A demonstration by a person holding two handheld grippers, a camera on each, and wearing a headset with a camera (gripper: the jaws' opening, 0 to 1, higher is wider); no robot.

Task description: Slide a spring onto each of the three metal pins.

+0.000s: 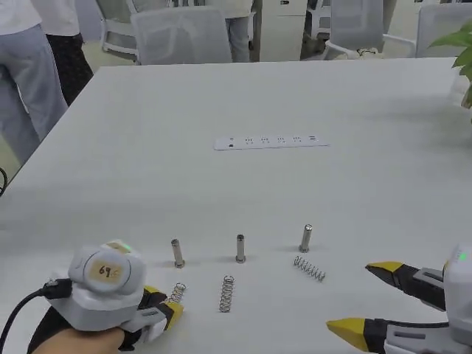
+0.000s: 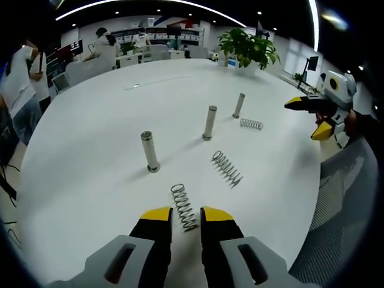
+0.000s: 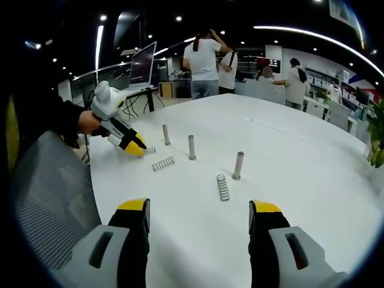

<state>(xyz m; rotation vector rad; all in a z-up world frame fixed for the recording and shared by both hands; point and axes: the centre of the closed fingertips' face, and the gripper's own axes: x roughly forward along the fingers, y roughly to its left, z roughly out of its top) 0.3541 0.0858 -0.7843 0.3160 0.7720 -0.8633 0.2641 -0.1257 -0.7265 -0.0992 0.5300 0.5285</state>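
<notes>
Three upright metal pins stand in a row on the white table: left pin, middle pin, right pin. A spring lies in front of each: near-left spring, middle spring, right spring. My left gripper sits low at the near-left spring, its jaws almost together with the spring's near end between them. That spring still rests on the table. My right gripper hovers open, with nothing in it, before the right spring and right pin.
A white power strip lies flat mid-table beyond the pins. Chairs and standing people line the far edge. A green plant stands at the far right. The near table edge runs just under both grippers.
</notes>
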